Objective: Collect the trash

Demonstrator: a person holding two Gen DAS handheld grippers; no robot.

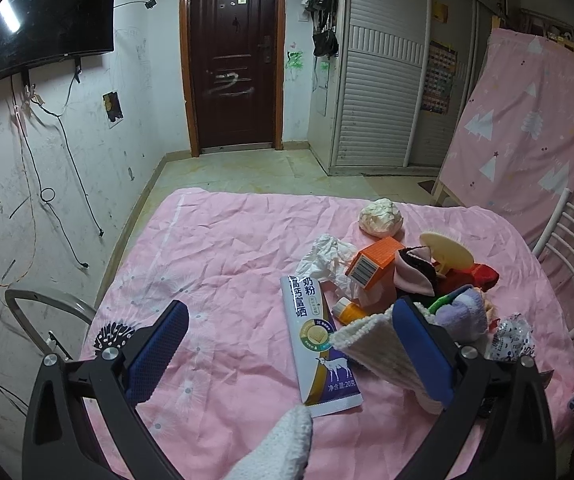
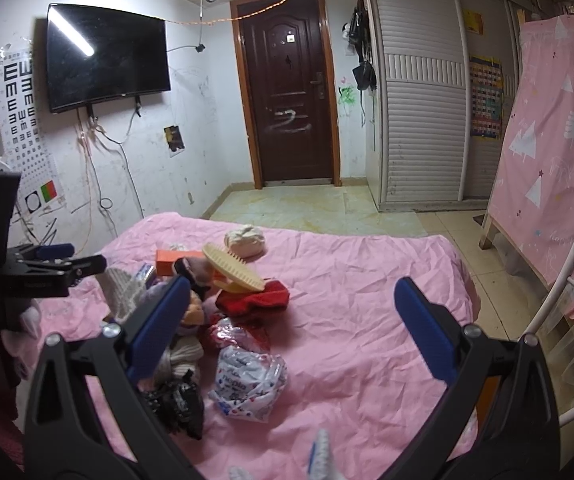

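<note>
Right, left gripper: the left gripper (image 1: 291, 344) hangs low over the pink bedspread (image 1: 215, 248), blue pads spread wide, nothing between them.
Left gripper's right pad: it sits against a cream knitted cloth (image 1: 371, 348), touching its edge, but the cloth is not clamped.
Milk-powder sachet: the long white and purple sachet (image 1: 319, 340) lies flat on the spread, right between the two open fingers of the left gripper, its near end just by a white gloved fingertip (image 1: 287, 440).
Right gripper: the right gripper (image 2: 293, 324) is also wide open, hovering over bare pink cloth at the near side of the bed.
Printed wrapper: a crumpled white plastic wrapper (image 2: 247, 380) with blue print lies just inside the right gripper's left finger, next to a black crumpled bag (image 2: 179, 404).
Pile: further back, an orange box (image 1: 375, 264), a crumpled white tissue (image 1: 327, 256), a small orange-capped bottle (image 1: 349, 312), a yellow comb (image 2: 233, 268) resting tilted on a red cloth (image 2: 255, 300), and a purple sock (image 1: 459, 312), all bunched touching one another.
Paper ball: a cream wad of paper (image 1: 381, 218) sits apart from the pile, toward the far edge of the bed.
Room: dark door (image 1: 233, 52) ahead, television (image 2: 105, 56) on the left wall, white chair (image 2: 567, 300) beside the bed on the right.
</note>
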